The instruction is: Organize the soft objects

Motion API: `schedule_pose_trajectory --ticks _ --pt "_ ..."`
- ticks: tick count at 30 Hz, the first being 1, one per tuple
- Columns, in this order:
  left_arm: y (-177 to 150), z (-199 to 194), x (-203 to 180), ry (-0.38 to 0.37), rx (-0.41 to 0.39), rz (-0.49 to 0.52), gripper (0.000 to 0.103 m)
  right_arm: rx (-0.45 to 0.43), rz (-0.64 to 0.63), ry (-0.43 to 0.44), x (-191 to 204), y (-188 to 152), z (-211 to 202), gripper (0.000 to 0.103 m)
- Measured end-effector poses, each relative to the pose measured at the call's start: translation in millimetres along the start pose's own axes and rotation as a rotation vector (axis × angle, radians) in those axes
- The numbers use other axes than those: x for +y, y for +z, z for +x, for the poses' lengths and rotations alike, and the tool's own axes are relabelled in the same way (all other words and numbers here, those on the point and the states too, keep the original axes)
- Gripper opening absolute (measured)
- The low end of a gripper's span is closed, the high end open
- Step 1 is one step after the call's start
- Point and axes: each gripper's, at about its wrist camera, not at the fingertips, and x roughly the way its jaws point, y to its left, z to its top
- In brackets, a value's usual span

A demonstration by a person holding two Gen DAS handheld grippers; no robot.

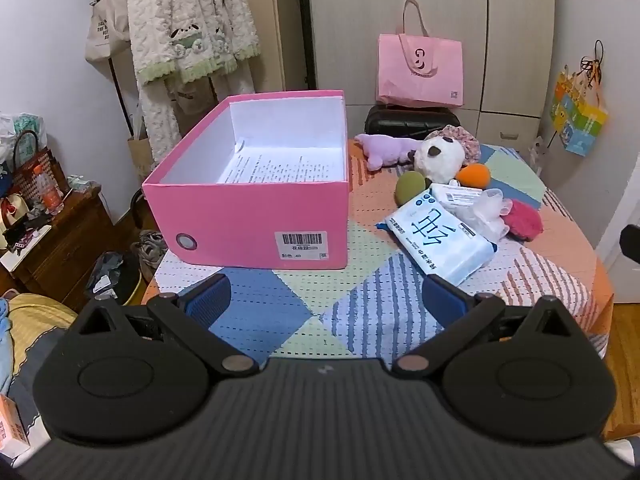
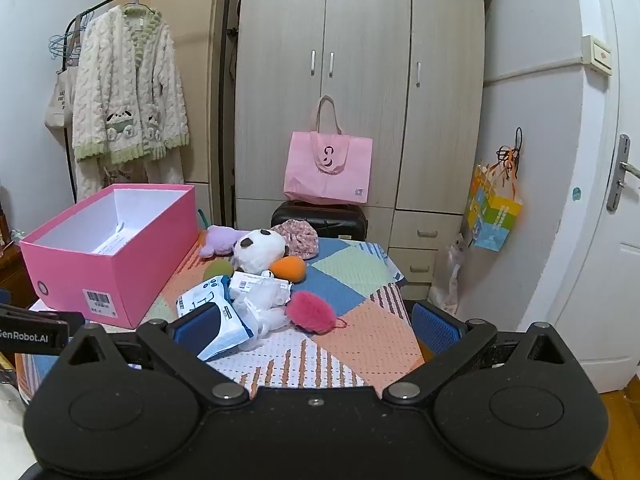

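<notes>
Nearest the cameras, both grippers hang over the front edge of the surface (image 1: 360, 280), which is covered by a patchwork cloth of blue, green, orange and white squares. The left gripper (image 1: 326, 300) has its jaws spread wide with nothing between them, only cloth below. The right gripper (image 2: 316, 322) also has its jaws wide apart and holds nothing; its left blue pad (image 2: 198, 326) sits in front of the tissue pack in that view, and I cannot tell whether they touch.

Just beyond lies the heap of soft things. The blue and white tissue pack (image 1: 438, 240) lies flat at its front, with a clear plastic packet of white items (image 2: 260, 304) leaning on it and a smaller labelled white pack (image 1: 454, 196) behind. A fuzzy magenta pad (image 2: 310, 312) lies to the right of these. Further back are an olive green ball (image 1: 410, 188), an orange ball (image 1: 474, 176), a white plush with dark patches (image 1: 438, 158), a floral fabric cap (image 1: 458, 138) and a purple plush (image 1: 384, 148).

To the left of the heap stands the open pink box (image 1: 248, 222), holding only a printed sheet (image 1: 280, 166).

Behind the surface are a dark suitcase (image 2: 320, 216), a pink tote bag (image 2: 328, 172) on top of it, and a wardrobe (image 2: 360, 60).
</notes>
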Motion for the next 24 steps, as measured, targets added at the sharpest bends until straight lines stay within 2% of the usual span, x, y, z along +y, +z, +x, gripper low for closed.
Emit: schedule_pose_trajectory --ticks 6,17,24 --pt "-3.8 -3.6 -1.5 -0.021 -0.029 0.025 0.103 0.006 0.010 0.034 -1.9 -1.2 -4.9 0.103" --pt "-9.8 -2.7 -3.5 -0.061 -0.024 0.017 0.103 -0.001 -0.024 0.021 0.8 -4.9 -12.9 0.103" --pt "-12.6 -8.2 -11.4 -0.041 -0.059 0.054 0.103 0.002 -0.013 0.015 -3.9 -5.8 -13.9 0.103"
